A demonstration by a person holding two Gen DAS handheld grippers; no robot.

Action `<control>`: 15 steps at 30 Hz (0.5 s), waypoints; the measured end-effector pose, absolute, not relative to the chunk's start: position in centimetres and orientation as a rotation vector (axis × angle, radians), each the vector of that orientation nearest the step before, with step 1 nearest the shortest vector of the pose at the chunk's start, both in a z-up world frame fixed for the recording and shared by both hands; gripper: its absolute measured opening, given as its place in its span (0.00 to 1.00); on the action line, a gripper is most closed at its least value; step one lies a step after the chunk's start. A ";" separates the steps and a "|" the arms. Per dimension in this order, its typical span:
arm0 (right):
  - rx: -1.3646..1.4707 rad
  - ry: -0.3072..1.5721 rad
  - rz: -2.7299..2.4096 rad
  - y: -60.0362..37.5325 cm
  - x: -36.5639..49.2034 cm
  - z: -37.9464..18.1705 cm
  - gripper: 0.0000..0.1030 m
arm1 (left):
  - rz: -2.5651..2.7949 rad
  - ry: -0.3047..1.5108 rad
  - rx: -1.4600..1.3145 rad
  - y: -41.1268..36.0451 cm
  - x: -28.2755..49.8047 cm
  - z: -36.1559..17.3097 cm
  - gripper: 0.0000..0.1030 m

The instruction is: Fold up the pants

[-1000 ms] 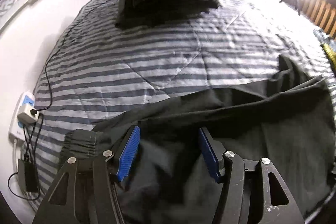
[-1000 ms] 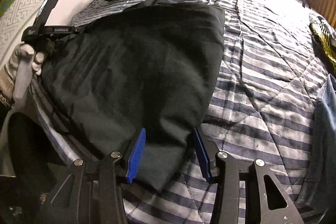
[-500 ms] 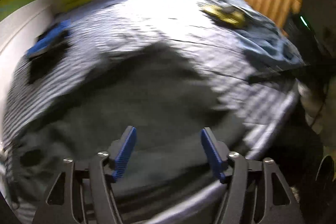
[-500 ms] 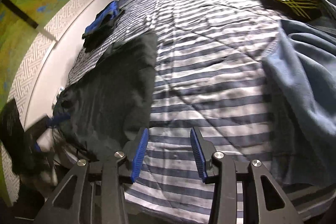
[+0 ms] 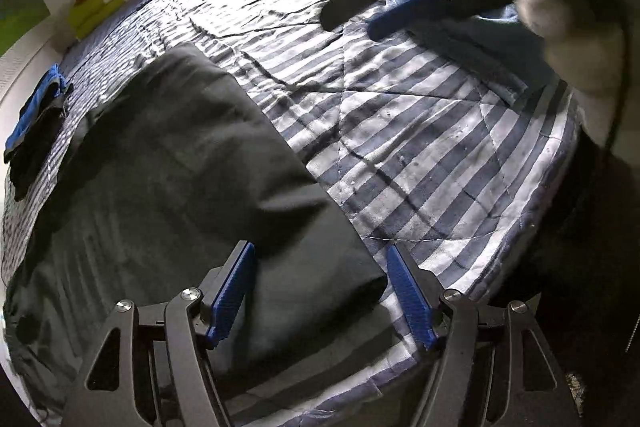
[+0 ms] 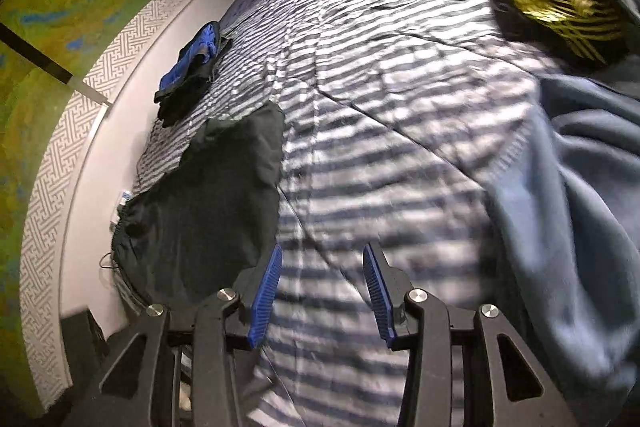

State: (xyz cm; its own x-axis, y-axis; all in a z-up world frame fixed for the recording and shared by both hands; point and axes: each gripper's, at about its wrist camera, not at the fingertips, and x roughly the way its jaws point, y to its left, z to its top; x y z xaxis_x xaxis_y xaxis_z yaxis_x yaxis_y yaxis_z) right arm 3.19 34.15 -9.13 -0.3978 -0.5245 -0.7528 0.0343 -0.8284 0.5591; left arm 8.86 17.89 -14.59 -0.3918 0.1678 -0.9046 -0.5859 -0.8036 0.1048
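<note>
The black pants [image 5: 172,195] lie flat on the striped bedspread [image 5: 420,131], doubled lengthwise into one long dark strip, so the first fold looks done and the crosswise folds appear to remain. In the left wrist view the hem end of that strip sits directly between and just beyond the fingers of the left gripper [image 5: 322,291], whose jaws are closing from a fairly wide gap; the blue pads do not press the cloth yet, so nothing is held. The right gripper [image 6: 320,293] hangs over bare striped bedspread, fingers partly apart and empty, with the pants just off its left finger and stretching away toward the wall. Far ahead of both grippers, past the waistband end, a folded stack of blue and black clothes [image 6: 192,75] rests by the wall, probably finished pieces. To the right of the right fingers lies a blue blanket [image 6: 572,187], and beyond it a yellow-striped garment [image 6: 552,3].
</note>
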 end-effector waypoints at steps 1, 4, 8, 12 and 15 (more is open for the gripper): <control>1.473 -0.671 -2.255 33.8 2.4 -9.3 0.38 | 2.206 0.564 -1.373 17.9 8.9 -14.6 0.61; 1.470 -0.672 -2.218 32.3 -0.3 -9.6 0.39 | 2.198 0.563 -1.366 17.9 9.0 -14.6 0.44; 1.459 -0.655 -2.173 29.3 -4.0 -10.3 0.39 | 2.191 0.541 -1.366 17.6 8.9 -14.2 0.22; 1.478 -0.667 -2.140 27.0 -7.1 -11.4 0.39 | 2.184 0.457 -1.386 16.2 8.4 -13.9 0.08; 1.524 -0.710 -2.113 26.0 -8.6 -12.9 0.38 | 2.182 0.340 -1.396 14.6 8.2 -13.1 0.06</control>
State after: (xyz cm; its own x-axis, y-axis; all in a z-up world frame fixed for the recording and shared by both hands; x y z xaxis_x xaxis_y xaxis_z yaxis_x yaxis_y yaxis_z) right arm -8.61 25.99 -12.92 -0.2974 -0.6167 -0.7289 0.0517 -0.7727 0.6326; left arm 8.16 14.62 -13.06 -0.3314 0.2915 -0.8973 -0.5510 -0.8318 -0.0667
